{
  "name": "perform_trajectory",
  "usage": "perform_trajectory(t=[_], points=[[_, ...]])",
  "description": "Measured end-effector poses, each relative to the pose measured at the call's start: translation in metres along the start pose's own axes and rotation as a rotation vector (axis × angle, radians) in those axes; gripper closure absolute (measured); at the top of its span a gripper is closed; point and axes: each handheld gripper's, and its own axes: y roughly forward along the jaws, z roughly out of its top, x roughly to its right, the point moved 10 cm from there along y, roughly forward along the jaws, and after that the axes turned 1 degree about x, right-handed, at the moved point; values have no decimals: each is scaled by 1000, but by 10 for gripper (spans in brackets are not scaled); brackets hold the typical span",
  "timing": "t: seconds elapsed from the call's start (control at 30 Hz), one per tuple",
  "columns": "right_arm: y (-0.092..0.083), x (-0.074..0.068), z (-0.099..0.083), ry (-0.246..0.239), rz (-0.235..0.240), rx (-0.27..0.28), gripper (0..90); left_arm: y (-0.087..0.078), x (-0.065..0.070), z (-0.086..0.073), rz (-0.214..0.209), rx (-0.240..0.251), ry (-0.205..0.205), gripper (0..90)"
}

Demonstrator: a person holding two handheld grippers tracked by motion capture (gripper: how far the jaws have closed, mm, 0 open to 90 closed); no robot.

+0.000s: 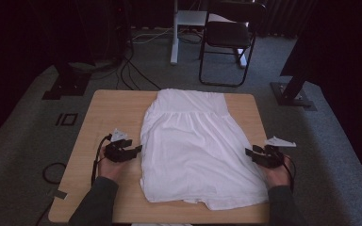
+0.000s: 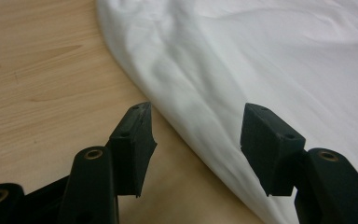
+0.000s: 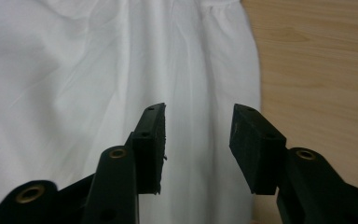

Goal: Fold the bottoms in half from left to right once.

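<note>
1. White garment (image 1: 195, 146), looks like a skirt or dress, lies flat on the wooden table (image 1: 111, 113), roughly centred, hem edge toward the person, gathered waistband end at the far edge.
2. Near edge: left gripper (image 1: 133, 151) sits just beside the garment's left side edge, right gripper (image 1: 251, 154) at its right side edge, both at about mid-length.
3. Left gripper view: left gripper (image 2: 196, 126) has its jaws apart, with the cloth edge running between them and no pad pressing on it. Not gripping.
4. Right gripper view: right gripper (image 3: 198, 123) has its jaws apart over the garment's side border (image 3: 223, 84), nothing pinched.
5. Progress, my read: garment is spread and mostly smooth, a few shallow wrinkles; no fold made yet. Looks like the early stage, with both tongs lined up on opposite sides for a grab. The grab, lift and fold are all left to do.
6. Long axis runs near to far, away from the person; the narrow waist end points far and the wide hem points near, flaring a little to the right at the near corner.
7. Farther off: a black chair (image 1: 228, 40) and cables (image 1: 132, 70) on the grey floor.
</note>
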Motion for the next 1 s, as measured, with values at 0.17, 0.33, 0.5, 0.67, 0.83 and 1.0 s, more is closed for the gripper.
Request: perform_trajectory(t=[0.17,0.33,0.5,0.67,0.83,1.0], points=[[45,7,28,7,4,-33,503,27,-20,8,-3,-11,-51,409],[73,10,41,39,27,-46,473,47,-24,15,-37,-15,-75,339],[96,4,49,87,77,-56,464,64,-29,13,-57,-29,-147,335],[104,-2,54,11,34,-79,883,76,-19,13,-95,-52,-149,742],[65,18,88,-17,-96,89,891,49,-17,28,-106,26,-95,900],[72,43,71,-21,-197,-1,888,39,-2,37,-117,52,-43,900]])
